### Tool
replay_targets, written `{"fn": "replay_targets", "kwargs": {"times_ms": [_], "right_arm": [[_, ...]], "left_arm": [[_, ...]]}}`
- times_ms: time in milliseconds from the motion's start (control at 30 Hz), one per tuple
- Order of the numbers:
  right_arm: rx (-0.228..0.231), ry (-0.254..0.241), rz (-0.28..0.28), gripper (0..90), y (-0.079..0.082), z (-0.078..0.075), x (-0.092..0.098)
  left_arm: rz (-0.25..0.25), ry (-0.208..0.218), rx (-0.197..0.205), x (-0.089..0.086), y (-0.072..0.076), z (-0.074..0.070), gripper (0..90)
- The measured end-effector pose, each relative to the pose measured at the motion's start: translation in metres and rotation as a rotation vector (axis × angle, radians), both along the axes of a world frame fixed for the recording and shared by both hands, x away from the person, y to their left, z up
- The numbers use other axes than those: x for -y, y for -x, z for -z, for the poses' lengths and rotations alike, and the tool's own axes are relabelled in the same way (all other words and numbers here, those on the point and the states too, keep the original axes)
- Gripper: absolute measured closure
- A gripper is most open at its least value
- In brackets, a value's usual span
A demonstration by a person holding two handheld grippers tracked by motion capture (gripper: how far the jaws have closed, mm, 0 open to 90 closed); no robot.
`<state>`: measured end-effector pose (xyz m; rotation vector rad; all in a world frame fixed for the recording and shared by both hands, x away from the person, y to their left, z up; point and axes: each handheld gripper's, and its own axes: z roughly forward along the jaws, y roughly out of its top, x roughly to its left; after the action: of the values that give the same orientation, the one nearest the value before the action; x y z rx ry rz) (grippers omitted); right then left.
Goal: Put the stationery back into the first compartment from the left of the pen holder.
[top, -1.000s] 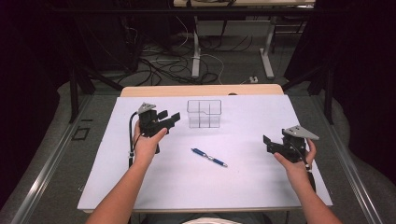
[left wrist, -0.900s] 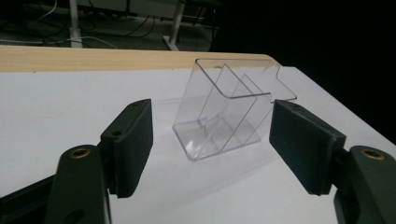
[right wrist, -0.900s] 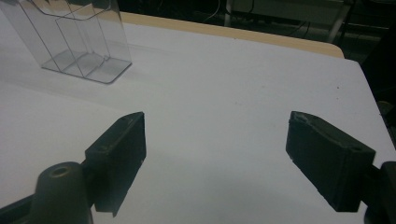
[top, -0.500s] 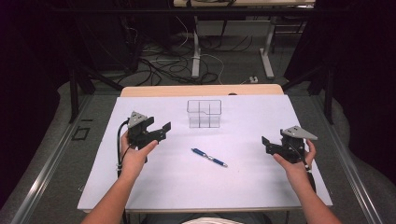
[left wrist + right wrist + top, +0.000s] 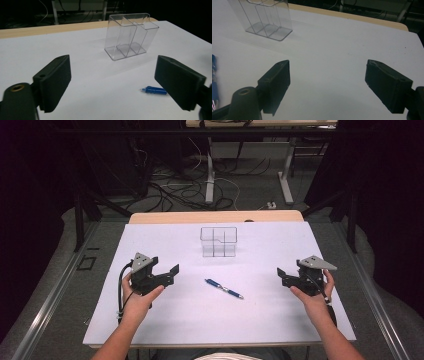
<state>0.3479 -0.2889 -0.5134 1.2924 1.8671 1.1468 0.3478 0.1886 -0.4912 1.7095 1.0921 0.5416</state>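
From the high view, the white surface carries a clear divided box toward twelve o'clock and a blue pen near the centre, lying slantwise with its silver tip toward four o'clock. The left claw sits at about nine o'clock from the pen, held in the person's left hand, its jaws spread wide with nothing between them; the right claw is at three o'clock, held in the right hand, and is likewise agape and empty. In the left gripper view, the two black jaws stand far apart above bare white surface, the clear box upright ahead at one o'clock and the pen's blue end just beside the jaw at three o'clock. In the right gripper view, the jaws are wide apart and grip nothing; the box stands at eleven o'clock and the pen lies at the nine o'clock edge
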Motion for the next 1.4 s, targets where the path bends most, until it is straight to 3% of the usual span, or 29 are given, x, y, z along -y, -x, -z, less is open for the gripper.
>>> {"fn": "replay_targets", "kwargs": {"times_ms": [33, 100, 200, 433, 500, 733, 767, 800, 1000, 1033, 1100, 1200, 1267, 1400], "right_arm": [[0.0, 0.0, 0.0, 19.8, 0.0, 0.0, 0.0], [-0.001, -0.002, -0.017, 19.8, -0.001, 0.001, -0.001], [-0.009, -0.006, -0.015, 19.8, -0.001, 0.001, -0.003], [-0.015, -0.029, -0.071, 19.8, -0.003, 0.002, -0.016], [-0.03, -0.048, -0.104, 19.8, -0.002, 0.002, -0.025], [-0.049, -0.047, -0.182, 21.2, -0.003, 0.0, -0.046], [-0.046, -0.037, -0.228, 23.9, -0.004, 0.0, -0.054], [-0.046, -0.037, -0.228, 23.9, -0.004, 0.0, -0.054], [-0.074, -0.008, -0.36, 30.9, -0.004, 0.003, -0.085], [-0.058, -0.005, -0.379, 31.7, -0.005, 0.004, -0.09], [-0.065, 0.013, -0.396, 34.0, -0.005, 0.005, -0.1], [-0.037, 0.044, -0.438, 39.4, -0.007, 0.007, -0.115], [-0.029, 0.045, -0.458, 41.2, -0.008, 0.01, -0.122], [-0.034, 0.047, -0.482, 44.4, -0.011, 0.015, -0.134]], "left_arm": [[-0.001, 0.001, 0.005, 0.0, 0.001, 0.001, 10.3], [-0.006, -0.005, 0.011, -0.002, 0.002, 0.005, 0.0], [-0.018, -0.031, 0.002, -0.004, 0.002, 0.011, 0.2], [-0.032, 0.027, -0.012, -0.011, 0.002, 0.019, 0.2], [-0.018, 0.031, -0.005, -0.013, 0.002, 0.02, 0.2], [-0.004, 0.017, -0.004, -0.014, 0.003, 0.021, 0.2], [-0.004, 0.013, -0.004, -0.013, 0.004, 0.021, 0.2], [-0.003, 0.012, -0.006, -0.013, 0.004, 0.022, 0.2], [0.011, 0.003, -0.001, -0.01, 0.005, 0.022, 0.2], [0.013, -0.001, 0.001, -0.01, 0.005, 0.021, 0.2], [0.014, 0.006, -0.004, -0.009, 0.005, 0.022, 0.2], [0.016, 0.002, -0.007, -0.011, 0.005, 0.023, 0.2], [0.009, 0.02, -0.01, -0.012, 0.005, 0.023, 0.2], [0.004, 0.014, -0.008, -0.015, 0.005, 0.023, 0.2]]}}
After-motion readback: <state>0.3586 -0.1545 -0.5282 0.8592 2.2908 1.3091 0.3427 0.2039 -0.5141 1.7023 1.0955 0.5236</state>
